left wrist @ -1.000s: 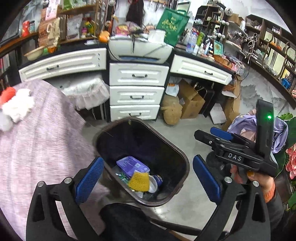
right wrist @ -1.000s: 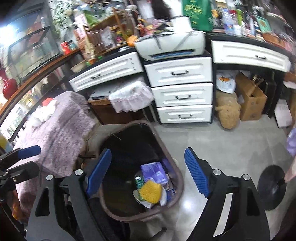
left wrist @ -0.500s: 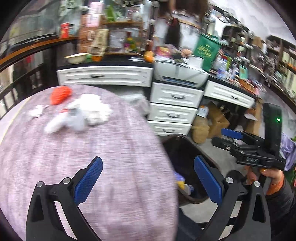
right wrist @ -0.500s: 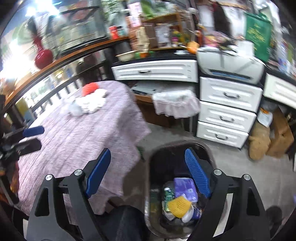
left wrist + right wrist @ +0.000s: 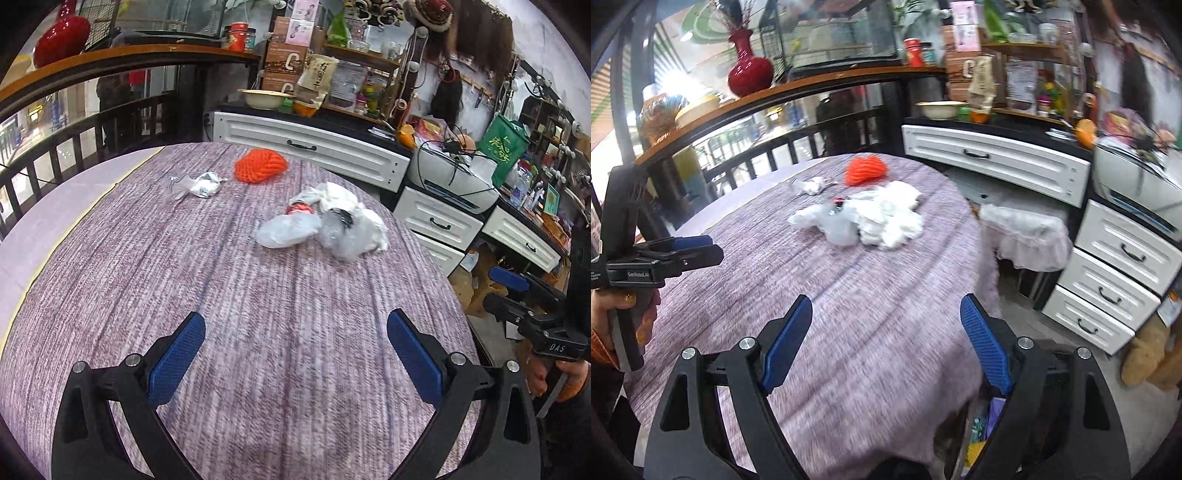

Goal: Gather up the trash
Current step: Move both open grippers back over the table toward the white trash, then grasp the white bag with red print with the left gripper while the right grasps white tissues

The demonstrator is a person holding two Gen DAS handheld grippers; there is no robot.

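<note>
On the bench (image 5: 258, 332), seen from the left wrist, a net ball (image 5: 261, 167) lies far back at 12 o'clock, a crumpled wrapper (image 5: 201, 184) just to its left at 11 o'clock, and a heap of plastic bags and tissue (image 5: 325, 225) nearer, at 1 o'clock. A chest of drawers (image 5: 436, 221) stands behind the bench's right edge at 2 o'clock, with a printer (image 5: 454, 181) on top. From the right wrist, the trash bin (image 5: 982, 435) sits on the floor below the bench's near right edge at 5 o'clock, trash inside it.
</note>
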